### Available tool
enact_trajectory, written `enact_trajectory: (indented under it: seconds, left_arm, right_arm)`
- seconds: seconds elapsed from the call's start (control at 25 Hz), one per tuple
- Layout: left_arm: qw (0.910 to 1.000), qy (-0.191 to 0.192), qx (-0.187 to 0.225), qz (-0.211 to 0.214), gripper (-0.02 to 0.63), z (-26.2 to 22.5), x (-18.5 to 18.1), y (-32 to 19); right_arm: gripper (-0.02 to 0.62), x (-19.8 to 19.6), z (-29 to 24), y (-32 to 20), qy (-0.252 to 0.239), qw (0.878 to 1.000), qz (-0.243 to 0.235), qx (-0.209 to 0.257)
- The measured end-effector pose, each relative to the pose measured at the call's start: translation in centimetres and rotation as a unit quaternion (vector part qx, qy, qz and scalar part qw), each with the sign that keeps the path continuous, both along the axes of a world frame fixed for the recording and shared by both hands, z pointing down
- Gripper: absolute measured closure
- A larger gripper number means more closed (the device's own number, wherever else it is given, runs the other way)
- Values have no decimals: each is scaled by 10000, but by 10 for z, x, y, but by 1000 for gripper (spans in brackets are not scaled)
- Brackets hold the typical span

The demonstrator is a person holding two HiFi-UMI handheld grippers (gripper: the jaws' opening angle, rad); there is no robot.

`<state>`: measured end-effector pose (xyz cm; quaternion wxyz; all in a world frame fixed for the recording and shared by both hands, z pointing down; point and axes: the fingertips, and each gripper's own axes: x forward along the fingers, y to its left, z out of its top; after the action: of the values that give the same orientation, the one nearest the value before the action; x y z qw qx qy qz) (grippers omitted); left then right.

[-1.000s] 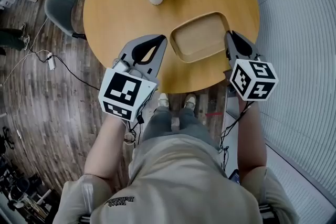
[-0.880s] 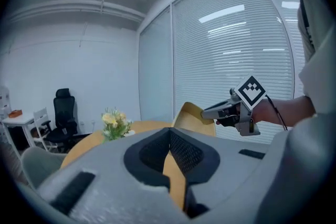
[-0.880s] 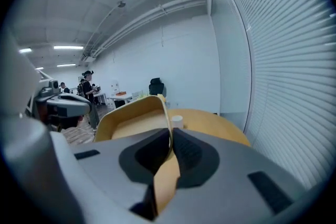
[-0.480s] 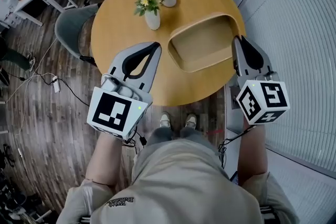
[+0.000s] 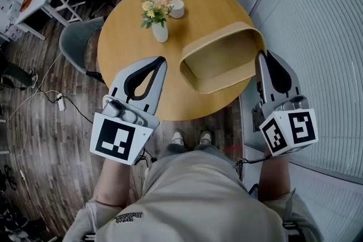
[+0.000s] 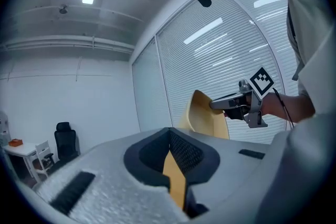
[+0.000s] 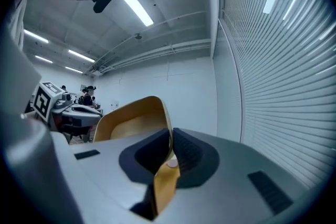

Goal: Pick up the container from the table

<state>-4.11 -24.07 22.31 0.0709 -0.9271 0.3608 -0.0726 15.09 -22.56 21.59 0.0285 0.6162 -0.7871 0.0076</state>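
Note:
The container point(image 5: 218, 59) is a shallow tan wooden tray with rounded corners. It hangs tilted above the round wooden table point(image 5: 130, 37), right side high. My right gripper point(image 5: 264, 58) is shut on its right wall; in the right gripper view the rim point(image 7: 131, 118) runs out from between the pads at the right gripper point(image 7: 171, 136). My left gripper point(image 5: 160, 60) is shut just left of the tray's left edge, apart from it. In the left gripper view the left gripper point(image 6: 169, 136) holds nothing, and the tray point(image 6: 207, 113) shows beyond with the right gripper point(image 6: 231, 104) on it.
A white vase of flowers point(image 5: 159, 28) and a small white cup point(image 5: 176, 8) stand at the table's far side. A grey chair point(image 5: 76, 42) sits at the table's left. A slatted glass wall point(image 5: 317, 37) runs close on the right. Cables point(image 5: 57, 102) lie on the wood floor.
The tray lay flat on the table; it has come up off it and tilted, carried by the right gripper. The left gripper has drawn back towards me, away from the tray's edge.

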Motion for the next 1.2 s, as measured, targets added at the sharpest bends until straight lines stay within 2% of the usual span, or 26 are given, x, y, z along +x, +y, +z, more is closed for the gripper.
enact_trajectory:
  seconds: [0.24, 0.48, 1.2]
  left_arm:
    - [10000, -8, -53, 8, 586, 0, -4, 17]
    - [9994, -167, -292, -99, 586, 21, -9, 18]
    - [9988, -259, -388, -140, 586, 33, -7, 13]
  right_arm:
    - [554, -6, 10, 16, -17, 9998, -164, -128]
    - [554, -17, 26, 14, 332, 9985, -344, -285]
    - [554, -23, 45, 9, 248, 9972, -470, -519]
